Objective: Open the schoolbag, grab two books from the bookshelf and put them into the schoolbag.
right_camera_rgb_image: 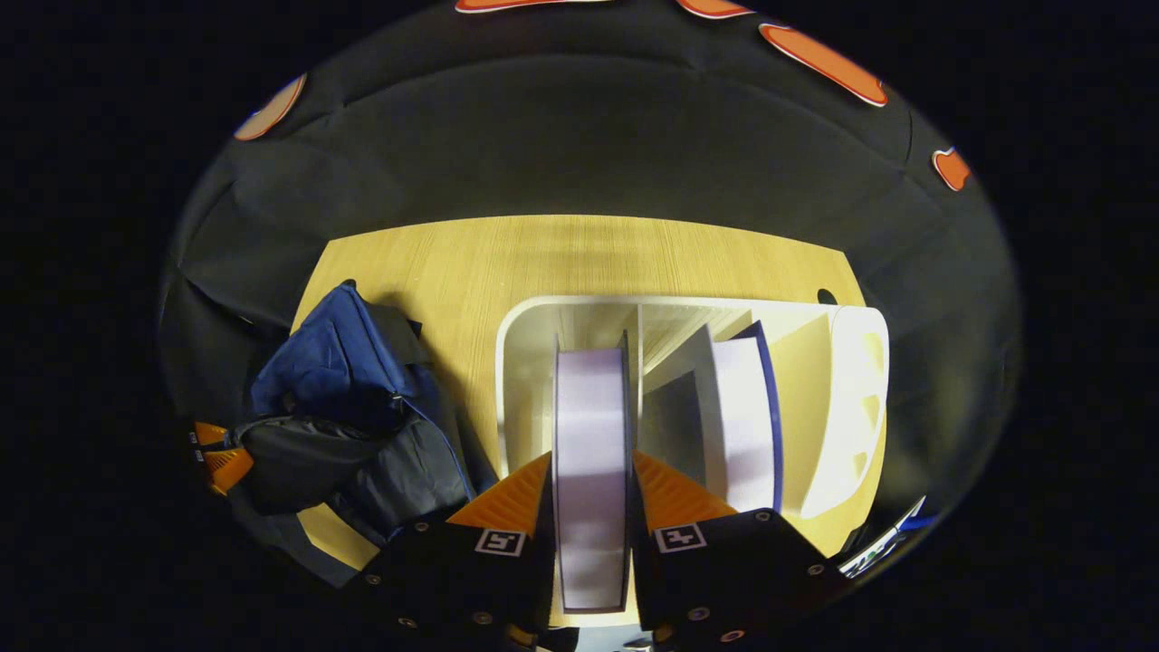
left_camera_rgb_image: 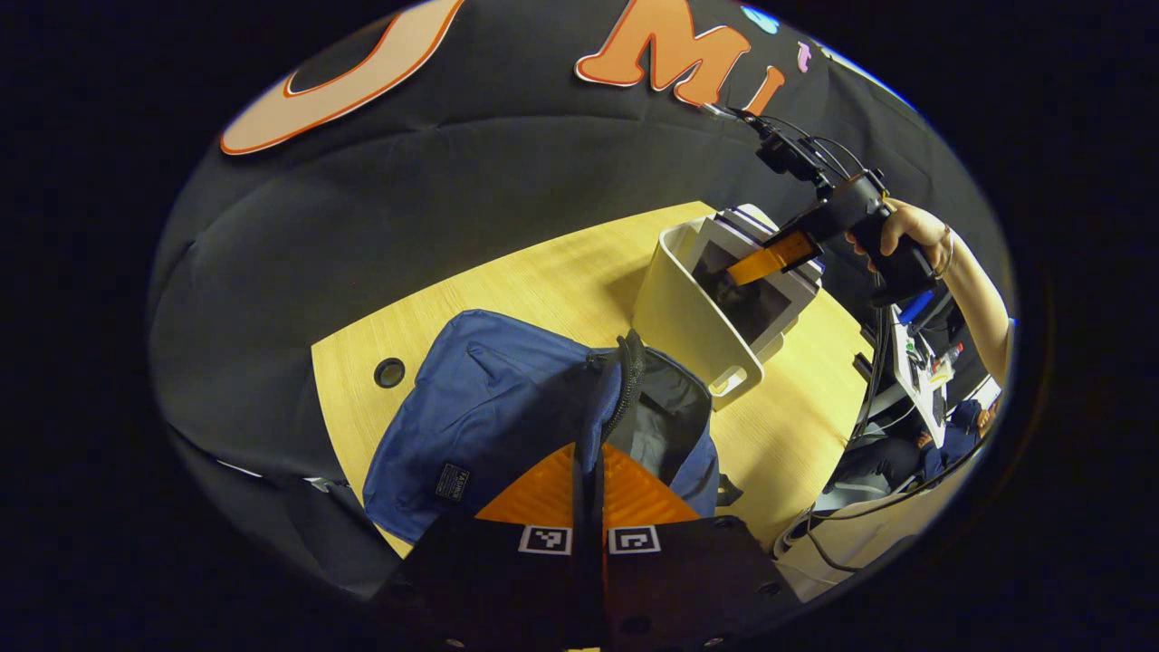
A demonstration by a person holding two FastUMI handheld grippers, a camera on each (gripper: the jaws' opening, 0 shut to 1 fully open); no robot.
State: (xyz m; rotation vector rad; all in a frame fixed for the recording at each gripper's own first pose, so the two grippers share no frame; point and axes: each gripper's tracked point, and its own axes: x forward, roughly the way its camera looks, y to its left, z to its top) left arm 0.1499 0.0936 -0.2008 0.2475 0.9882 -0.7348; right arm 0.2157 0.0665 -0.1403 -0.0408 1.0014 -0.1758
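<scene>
Your right gripper (right_camera_rgb_image: 590, 493) clamps a book (right_camera_rgb_image: 590, 453) edge-on, both fingers pressed to its covers, low centre of the right gripper view. The book stands in the left compartment of the white bookshelf (right_camera_rgb_image: 842, 407); a second book (right_camera_rgb_image: 738, 417) leans in the next compartment. The blue schoolbag (left_camera_rgb_image: 489, 407) lies open at lower centre of the left gripper view, your left gripper (left_camera_rgb_image: 589, 480) pinching its opening edge, fingers nearly together. Table (left_camera_rgb_image: 561, 272) beneath.
</scene>
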